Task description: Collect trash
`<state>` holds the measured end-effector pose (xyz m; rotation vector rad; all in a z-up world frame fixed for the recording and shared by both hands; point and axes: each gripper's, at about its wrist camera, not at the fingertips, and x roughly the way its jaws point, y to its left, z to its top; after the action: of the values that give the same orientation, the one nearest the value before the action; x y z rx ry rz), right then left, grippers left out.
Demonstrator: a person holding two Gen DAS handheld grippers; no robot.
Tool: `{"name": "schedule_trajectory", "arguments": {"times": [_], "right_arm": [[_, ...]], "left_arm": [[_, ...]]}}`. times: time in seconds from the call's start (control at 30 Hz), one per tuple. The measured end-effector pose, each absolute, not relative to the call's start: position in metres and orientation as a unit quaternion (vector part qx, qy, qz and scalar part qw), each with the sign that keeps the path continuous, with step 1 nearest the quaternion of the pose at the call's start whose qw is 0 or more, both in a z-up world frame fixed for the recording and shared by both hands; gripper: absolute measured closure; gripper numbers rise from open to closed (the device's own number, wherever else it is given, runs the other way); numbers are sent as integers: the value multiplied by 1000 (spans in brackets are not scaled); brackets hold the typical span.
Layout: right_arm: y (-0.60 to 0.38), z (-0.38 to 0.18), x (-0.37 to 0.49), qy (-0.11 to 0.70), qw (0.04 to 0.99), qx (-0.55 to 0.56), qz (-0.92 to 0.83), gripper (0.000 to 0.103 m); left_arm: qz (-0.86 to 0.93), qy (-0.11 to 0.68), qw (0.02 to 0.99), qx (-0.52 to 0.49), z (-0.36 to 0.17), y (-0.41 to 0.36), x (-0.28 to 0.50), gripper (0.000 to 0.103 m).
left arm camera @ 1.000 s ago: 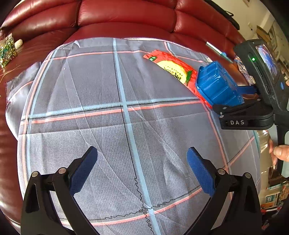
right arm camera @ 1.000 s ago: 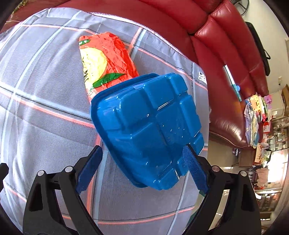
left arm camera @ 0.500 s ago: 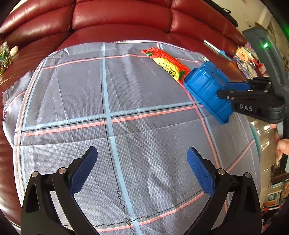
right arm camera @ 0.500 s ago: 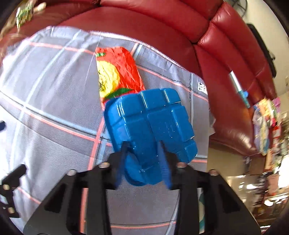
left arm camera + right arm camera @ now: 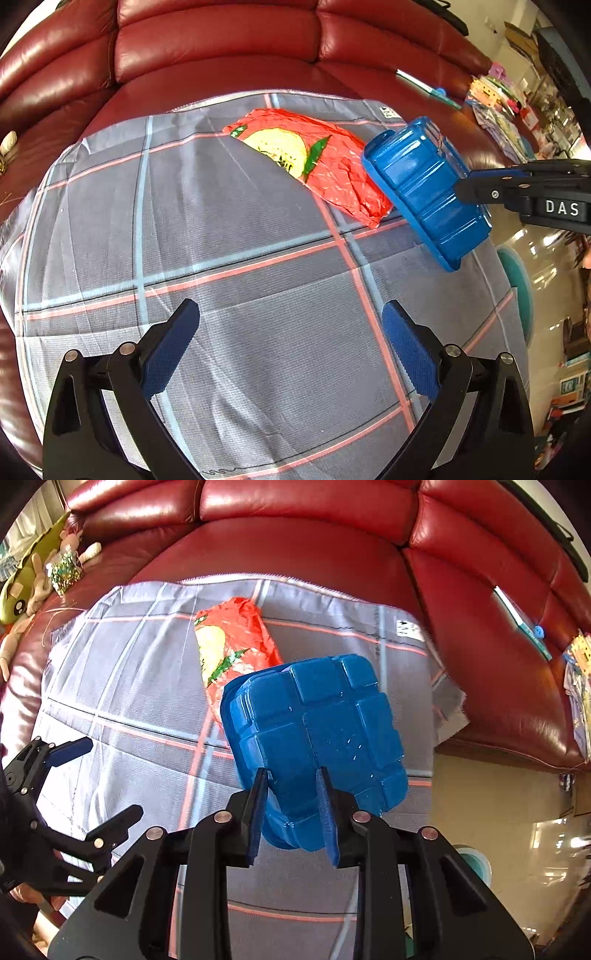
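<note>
Gripping a glossy blue ridged plastic tray in the right gripper, left gripper gaping empty, red wrapper lying on checked cloth over red sofa.

Red leather sofa, grey plaid cloth, stuffed toy

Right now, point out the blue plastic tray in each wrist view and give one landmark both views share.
Left wrist: blue plastic tray at right of centre, tilted, pinched by the right gripper entering from the right.
Right wrist: tray at centre, clamped between that gripper's jaws.
Shared landmark: the red snack wrapper lying on the plaid cloth beside the tray.
</note>
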<state>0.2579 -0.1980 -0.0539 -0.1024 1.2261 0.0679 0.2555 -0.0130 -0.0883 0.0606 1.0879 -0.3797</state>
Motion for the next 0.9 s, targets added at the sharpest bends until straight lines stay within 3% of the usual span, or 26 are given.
{"name": "schedule_trajectory", "arguments": {"times": [0.07, 0.23, 0.27, 0.3, 0.37, 0.9], "right_arm": [[-214, -49, 254, 578, 814, -20, 41, 103], [-246, -49, 247, 588, 807, 21, 54, 98], [-252, -47, 246, 583, 811, 23, 50, 88], [-258, -46, 245, 579, 814, 27, 46, 57], [-270, -43, 246, 570, 821, 24, 33, 25], [-328, -82, 281, 588, 804, 88, 12, 25]], "left_arm": [[-181, 515, 837, 35, -89, -23, 258, 4], [-182, 515, 836, 46, -89, -48, 270, 4], [-182, 514, 837, 48, -89, -53, 273, 4], [-182, 512, 838, 53, -88, -58, 277, 4], [-180, 510, 839, 59, -88, -65, 286, 4], [-165, 535, 828, -7, -101, -93, 407, 4]]}}
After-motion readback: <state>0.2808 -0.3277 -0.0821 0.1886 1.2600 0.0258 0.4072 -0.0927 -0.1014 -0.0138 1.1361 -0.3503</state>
